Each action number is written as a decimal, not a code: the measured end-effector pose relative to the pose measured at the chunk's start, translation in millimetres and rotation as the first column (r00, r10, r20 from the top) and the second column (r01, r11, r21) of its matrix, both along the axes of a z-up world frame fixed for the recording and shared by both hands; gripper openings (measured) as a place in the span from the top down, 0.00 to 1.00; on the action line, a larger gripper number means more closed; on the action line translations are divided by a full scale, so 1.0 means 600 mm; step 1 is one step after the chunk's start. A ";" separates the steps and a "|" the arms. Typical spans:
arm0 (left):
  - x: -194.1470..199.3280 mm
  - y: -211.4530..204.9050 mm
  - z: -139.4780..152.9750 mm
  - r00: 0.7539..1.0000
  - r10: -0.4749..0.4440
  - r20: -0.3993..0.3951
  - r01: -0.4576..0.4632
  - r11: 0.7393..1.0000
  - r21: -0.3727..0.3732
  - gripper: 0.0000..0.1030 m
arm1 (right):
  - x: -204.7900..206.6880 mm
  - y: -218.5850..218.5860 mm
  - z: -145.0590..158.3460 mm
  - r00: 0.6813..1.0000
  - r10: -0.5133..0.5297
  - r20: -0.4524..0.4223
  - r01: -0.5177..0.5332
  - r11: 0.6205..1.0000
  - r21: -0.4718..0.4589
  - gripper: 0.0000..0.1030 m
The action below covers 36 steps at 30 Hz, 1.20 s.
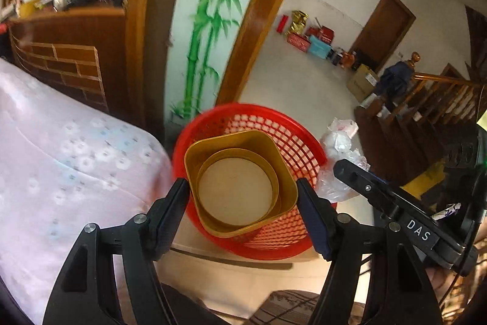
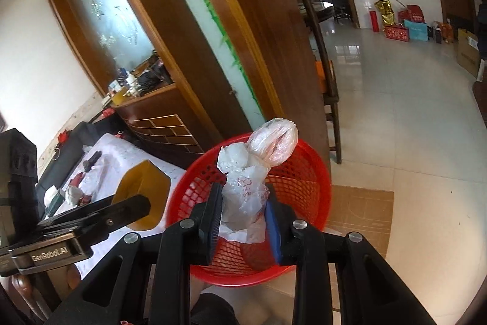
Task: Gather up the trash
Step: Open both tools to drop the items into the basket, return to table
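Both grippers hang over a red mesh basket [image 1: 292,142] on the tiled floor. Left gripper [image 1: 243,203] is clamped on a gold square tin [image 1: 240,181] — a pad pressed to each side wall, its open mouth facing the camera, a round pale disc inside. Right gripper [image 2: 243,215] has its jaws close together around a crumpled white plastic bag [image 2: 243,191] with red print; its upper end bulges above the fingers, over the basket's far rim. Whether the pads press it firmly is unclear. Just beside the basket, a pale flowered cloth [image 1: 61,160] covers a table.
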<state>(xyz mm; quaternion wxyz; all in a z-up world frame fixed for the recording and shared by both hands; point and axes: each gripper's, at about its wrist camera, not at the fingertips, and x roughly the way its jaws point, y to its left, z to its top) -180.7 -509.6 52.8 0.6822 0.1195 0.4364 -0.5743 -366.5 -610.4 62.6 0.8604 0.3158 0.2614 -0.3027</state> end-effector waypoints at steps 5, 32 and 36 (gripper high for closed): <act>0.005 0.016 -0.010 0.999 0.011 -0.038 -0.011 1.000 0.002 0.31 | -0.008 -0.002 -0.003 1.000 -0.022 0.014 0.022 0.999 0.025 0.50; 0.128 0.698 0.120 0.542 0.803 0.248 -0.795 0.586 -0.156 0.11 | 0.211 0.376 0.137 0.826 0.535 0.177 -0.507 0.843 -0.181 0.15; 0.148 0.761 0.112 0.481 0.846 0.232 -0.845 0.518 -0.136 0.11 | 0.260 0.429 0.122 0.773 0.612 0.166 -0.589 0.790 -0.170 0.15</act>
